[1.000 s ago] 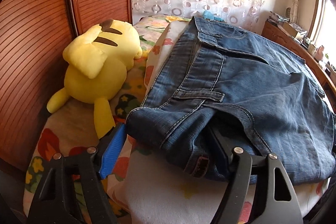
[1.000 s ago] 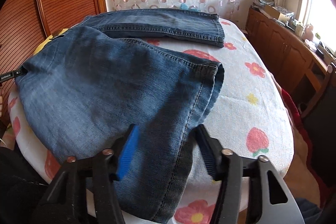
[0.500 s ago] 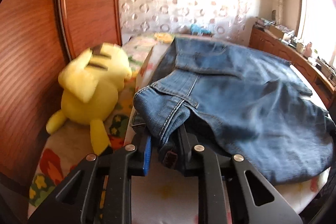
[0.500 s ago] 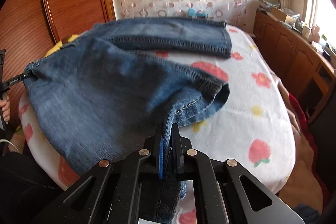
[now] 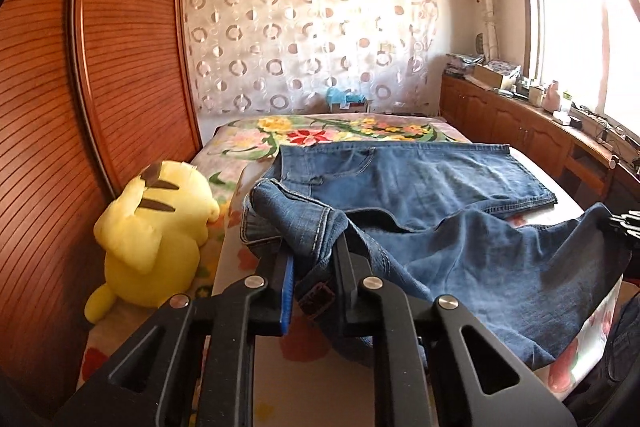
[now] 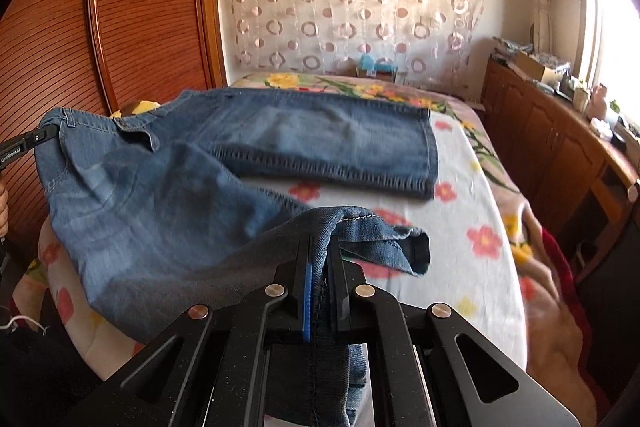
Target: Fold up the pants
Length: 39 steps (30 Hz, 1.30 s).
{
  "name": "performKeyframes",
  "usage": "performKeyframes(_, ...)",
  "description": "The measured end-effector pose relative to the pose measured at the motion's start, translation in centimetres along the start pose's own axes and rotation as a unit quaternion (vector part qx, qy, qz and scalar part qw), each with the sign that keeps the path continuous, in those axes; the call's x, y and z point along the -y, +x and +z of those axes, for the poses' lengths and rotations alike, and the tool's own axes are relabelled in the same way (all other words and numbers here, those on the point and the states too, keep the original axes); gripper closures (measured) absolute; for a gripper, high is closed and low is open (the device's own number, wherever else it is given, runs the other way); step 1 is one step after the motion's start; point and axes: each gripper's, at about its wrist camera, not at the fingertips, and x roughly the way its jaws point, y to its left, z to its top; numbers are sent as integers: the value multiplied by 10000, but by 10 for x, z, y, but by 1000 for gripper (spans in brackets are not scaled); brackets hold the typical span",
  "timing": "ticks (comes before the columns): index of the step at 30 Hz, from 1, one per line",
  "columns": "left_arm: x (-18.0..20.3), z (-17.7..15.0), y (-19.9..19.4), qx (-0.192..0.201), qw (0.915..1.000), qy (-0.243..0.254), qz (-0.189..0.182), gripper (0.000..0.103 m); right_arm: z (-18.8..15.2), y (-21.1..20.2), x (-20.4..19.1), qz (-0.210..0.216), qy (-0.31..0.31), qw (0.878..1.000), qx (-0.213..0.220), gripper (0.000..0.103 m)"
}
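The pants [image 5: 460,235] are blue denim jeans with pale stitching, and they are spread across the bed. The far leg lies flat and straight, with its hem to the right. The near leg is raised off the bed: its waistband corner on the left and its hem on the right are lifted, and the cloth between them hangs loose with soft wrinkles.

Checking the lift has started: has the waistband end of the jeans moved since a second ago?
Yes. The waistband, clamped in the left gripper, has risen off the bed, beside the unmoved yellow plush.
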Motion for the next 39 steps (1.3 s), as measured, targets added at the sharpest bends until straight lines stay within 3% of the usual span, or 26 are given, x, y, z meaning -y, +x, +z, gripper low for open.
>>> performKeyframes(13,9,19,8,146,9998,148,6,87,24,25,2,-42,-145,9996,220,98)
performKeyframes(24,15,40,22,200,9996,212,35,87,31,57,19,-55,-88,9999,128,98)
performKeyframes(39,12,76,47,171,9996,201,94,87,53,71,34,-3,10,9998,176,98)
